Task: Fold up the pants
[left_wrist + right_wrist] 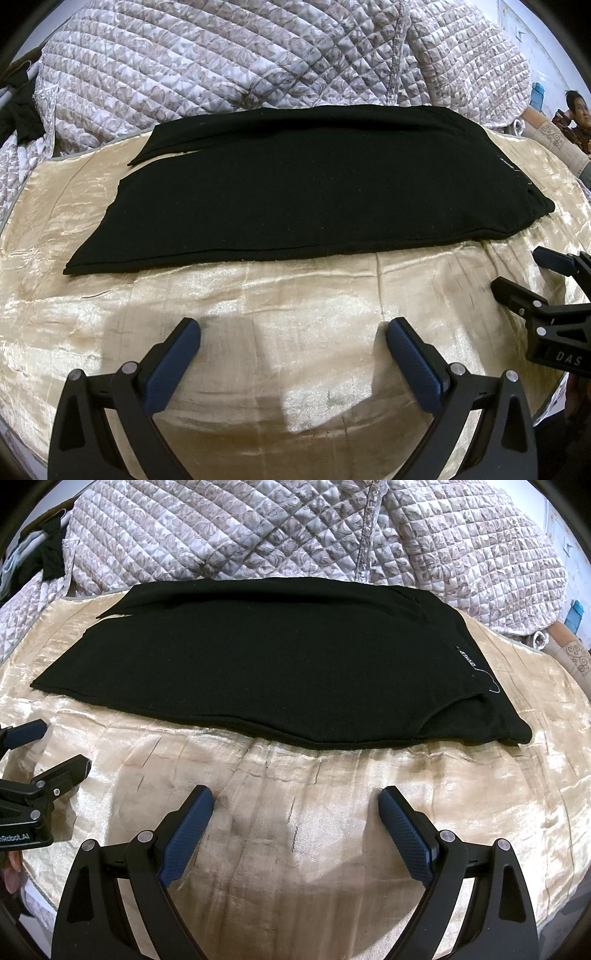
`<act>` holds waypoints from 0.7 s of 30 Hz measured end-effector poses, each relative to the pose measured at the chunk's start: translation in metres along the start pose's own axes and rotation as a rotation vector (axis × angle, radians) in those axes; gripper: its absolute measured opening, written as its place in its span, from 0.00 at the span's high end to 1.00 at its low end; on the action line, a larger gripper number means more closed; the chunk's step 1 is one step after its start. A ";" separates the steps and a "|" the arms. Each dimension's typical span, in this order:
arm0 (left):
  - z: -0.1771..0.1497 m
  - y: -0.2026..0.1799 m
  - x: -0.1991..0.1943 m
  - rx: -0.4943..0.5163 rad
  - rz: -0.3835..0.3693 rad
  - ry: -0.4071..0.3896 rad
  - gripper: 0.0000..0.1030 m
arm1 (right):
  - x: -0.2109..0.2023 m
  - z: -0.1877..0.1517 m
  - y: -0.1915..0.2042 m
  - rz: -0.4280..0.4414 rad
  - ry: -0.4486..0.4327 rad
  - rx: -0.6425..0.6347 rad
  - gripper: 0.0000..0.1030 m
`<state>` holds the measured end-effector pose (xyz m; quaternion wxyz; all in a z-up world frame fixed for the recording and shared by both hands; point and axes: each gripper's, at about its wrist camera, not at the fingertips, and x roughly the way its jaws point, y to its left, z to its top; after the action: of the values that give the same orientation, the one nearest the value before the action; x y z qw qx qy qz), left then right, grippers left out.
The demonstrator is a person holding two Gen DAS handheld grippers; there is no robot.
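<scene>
Black pants [310, 192] [266, 672] lie flat on a shiny beige cloth [280, 332] [332, 775], one leg folded over the other, hems at the left and waist at the right. A white-lettered label [466, 657] shows near the waist. My left gripper [293, 332] hovers open over bare cloth in front of the pants, nothing between its blue pads. In the right wrist view my right gripper [295, 801] is open too, just short of the pants' near edge. Each gripper shows in the other's view: the right gripper [517, 271] at the right edge, the left gripper [62, 744] at the left edge.
A quilted floral bedspread [229, 62] [295, 535] is heaped behind the pants. A dark garment [18, 114] hangs at the far left. A person [576, 118] sits at the far right beyond the bed. A hand [13, 864] holds the left gripper.
</scene>
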<state>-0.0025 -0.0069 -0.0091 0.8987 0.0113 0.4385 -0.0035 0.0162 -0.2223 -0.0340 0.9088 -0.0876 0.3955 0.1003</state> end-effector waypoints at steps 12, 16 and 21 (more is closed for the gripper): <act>0.001 0.000 -0.002 0.003 -0.004 -0.010 0.01 | 0.002 -0.001 0.000 -0.001 0.000 -0.001 0.11; 0.002 0.000 -0.003 0.004 -0.006 -0.007 0.01 | 0.002 -0.002 0.000 0.000 -0.007 0.000 0.11; 0.002 -0.001 -0.004 0.005 -0.007 -0.013 0.01 | 0.002 -0.004 -0.002 0.004 -0.023 -0.007 0.11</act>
<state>-0.0033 -0.0084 -0.0046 0.9015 0.0121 0.4325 -0.0076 0.0150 -0.2252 -0.0376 0.9126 -0.0887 0.3850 0.1047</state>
